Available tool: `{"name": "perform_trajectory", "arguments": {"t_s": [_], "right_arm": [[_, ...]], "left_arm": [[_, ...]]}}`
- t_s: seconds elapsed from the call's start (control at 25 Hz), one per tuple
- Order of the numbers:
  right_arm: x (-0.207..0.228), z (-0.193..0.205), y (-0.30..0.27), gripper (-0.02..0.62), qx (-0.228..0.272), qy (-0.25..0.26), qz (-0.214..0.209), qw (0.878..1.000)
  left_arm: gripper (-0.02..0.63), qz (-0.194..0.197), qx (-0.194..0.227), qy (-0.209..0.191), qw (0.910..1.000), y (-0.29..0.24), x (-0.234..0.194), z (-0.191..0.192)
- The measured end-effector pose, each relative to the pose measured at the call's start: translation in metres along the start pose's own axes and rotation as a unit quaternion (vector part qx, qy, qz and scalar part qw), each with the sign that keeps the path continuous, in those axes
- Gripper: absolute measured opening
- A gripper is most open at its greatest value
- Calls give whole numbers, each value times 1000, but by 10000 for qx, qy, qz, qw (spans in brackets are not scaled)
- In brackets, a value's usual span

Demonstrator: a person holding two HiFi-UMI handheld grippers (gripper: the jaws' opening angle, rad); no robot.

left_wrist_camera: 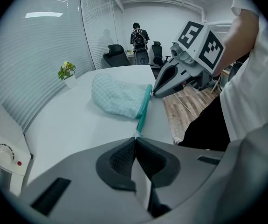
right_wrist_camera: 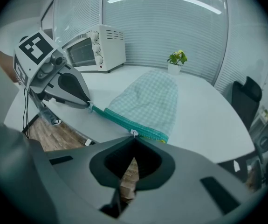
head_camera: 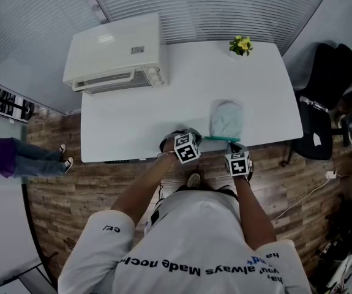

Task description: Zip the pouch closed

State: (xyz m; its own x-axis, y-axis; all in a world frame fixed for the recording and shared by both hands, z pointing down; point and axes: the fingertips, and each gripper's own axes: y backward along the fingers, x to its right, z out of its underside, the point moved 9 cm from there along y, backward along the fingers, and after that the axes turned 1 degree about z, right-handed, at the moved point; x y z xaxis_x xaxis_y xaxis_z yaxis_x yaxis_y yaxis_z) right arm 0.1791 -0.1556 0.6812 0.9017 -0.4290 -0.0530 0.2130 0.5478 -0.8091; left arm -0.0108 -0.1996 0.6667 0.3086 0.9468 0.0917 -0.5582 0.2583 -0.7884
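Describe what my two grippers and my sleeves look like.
The left gripper and right gripper are grey, tapering to beak-like fingers with dark ribbed pads. Each carries a white cube with black square markers. The person wears a white short-sleeved T-shirt with dark lettering.

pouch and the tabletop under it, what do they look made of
Pale green checked pouch: soft woven fabric, probably cotton, matte; it slumps and shows a gingham weave. White tabletop: smooth hard surface, likely laminate, with a faint sheen.
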Motion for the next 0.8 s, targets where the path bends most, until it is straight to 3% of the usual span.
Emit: {"name": "perform_trajectory", "arguments": {"t_s": [0.8], "right_arm": [[11,5,1,9,84,-211,107,9997]], "left_arm": [[21,-73,-73,40,9999,6,-9,7]]}}
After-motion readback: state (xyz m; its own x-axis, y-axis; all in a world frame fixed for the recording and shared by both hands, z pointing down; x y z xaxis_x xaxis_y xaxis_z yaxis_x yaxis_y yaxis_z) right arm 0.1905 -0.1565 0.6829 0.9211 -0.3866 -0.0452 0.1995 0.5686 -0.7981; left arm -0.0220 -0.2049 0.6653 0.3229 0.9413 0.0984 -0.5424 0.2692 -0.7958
